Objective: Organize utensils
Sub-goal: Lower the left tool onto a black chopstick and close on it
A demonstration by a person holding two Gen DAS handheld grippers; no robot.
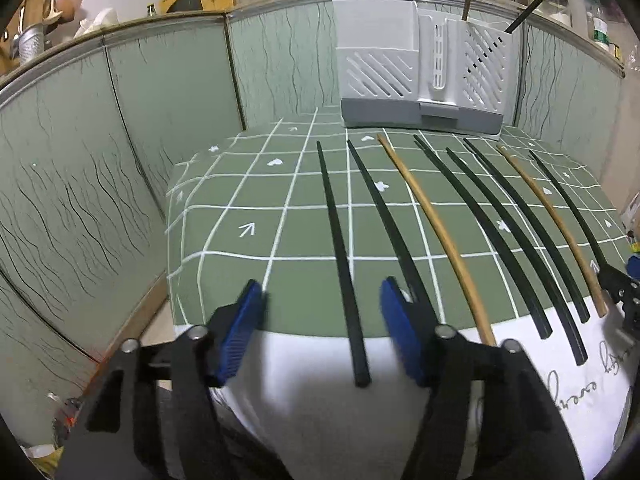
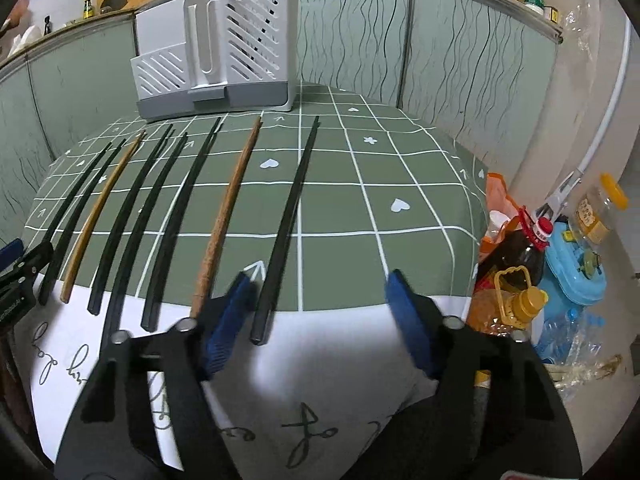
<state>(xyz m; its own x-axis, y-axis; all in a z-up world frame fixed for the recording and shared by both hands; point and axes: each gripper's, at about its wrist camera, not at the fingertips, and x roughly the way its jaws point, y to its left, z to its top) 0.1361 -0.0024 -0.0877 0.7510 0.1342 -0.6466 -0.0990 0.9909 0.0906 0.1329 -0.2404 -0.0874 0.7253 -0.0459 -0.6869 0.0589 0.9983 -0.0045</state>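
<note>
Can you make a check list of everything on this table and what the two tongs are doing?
Surface: green checked cloth with a white lettered front edge.
Job's things: eight chopsticks in a row, six black and two wooden; white holder at the back with two sticks already in it.
Left tongs: open, outer black chopstick between the pads, not pressed.
Right tongs: open, the other end's black chopstick beside the left pad, not gripped.
Clutter: oil bottles and a blue box beside the table.
Cables: nothing seen.
Surroundings: green panel walls, shelf of kitchenware above.
</note>
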